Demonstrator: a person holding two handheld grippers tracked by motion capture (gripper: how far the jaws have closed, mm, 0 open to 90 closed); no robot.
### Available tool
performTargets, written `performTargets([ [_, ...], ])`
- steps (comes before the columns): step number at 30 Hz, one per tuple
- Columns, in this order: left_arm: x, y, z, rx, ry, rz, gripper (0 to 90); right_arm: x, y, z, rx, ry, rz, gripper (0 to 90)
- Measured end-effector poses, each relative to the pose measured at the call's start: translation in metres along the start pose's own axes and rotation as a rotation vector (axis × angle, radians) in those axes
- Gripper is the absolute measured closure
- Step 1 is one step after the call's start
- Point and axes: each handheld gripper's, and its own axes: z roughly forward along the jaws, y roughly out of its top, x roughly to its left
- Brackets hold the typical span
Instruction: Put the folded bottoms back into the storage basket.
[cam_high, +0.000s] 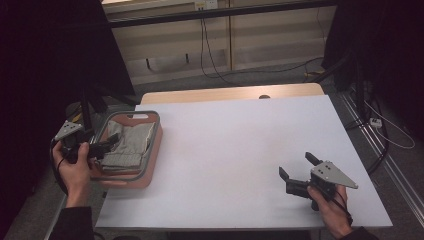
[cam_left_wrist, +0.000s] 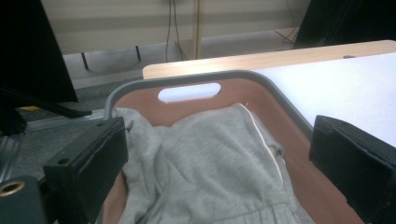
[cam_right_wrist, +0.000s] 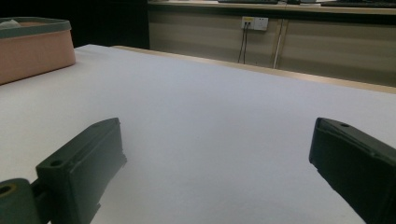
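At the table's left edge, the left gripper (cam_high: 107, 146) hovers with jaws spread over the terracotta plastic basket with a grey rim (cam_high: 155, 131). A crumpled grey fleece garment (cam_high: 127, 145) lies inside it. The white table top (cam_high: 235, 145) stretches bare between. Near the right front corner, the right gripper (cam_high: 296, 166) rests low, jaws spread wide, pinching nothing.

Plastic basket (cam_high: 150, 150): salmon-pink walls, grey rim.
Cloth garment (cam_left_wrist: 210, 158): plain light heather grey, pale seam line.
Table (cam_high: 235, 150): white top, light wood edge.
Fingers (cam_right_wrist: 79, 163): matt black.
Three-cornered plate (cam_high: 334, 173): grey.
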Motion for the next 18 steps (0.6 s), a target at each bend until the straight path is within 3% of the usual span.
performTargets([
  [7, -0.011, -0.005, -0.013, 0.021, 0.007, 0.024, 4.9, 0.0, 0.0, 0.001, 0.002, 0.004, -0.001, 2.9],
  [10, -0.014, -0.009, -0.017, 0.018, 0.011, 0.008, 4.9, 0.0, 0.0, 0.001, 0.004, 0.005, -0.001, 2.9],
  [12, -0.015, -0.011, -0.019, 0.017, 0.036, -0.016, 4.6, 0.001, 0.0, 0.002, 0.002, 0.008, -0.004, 2.9],
  [18, -0.025, -0.018, -0.027, 0.019, 0.012, -0.01, 4.6, 0.0, 0.0, 0.001, 0.001, 0.005, -0.001, 2.9],
])
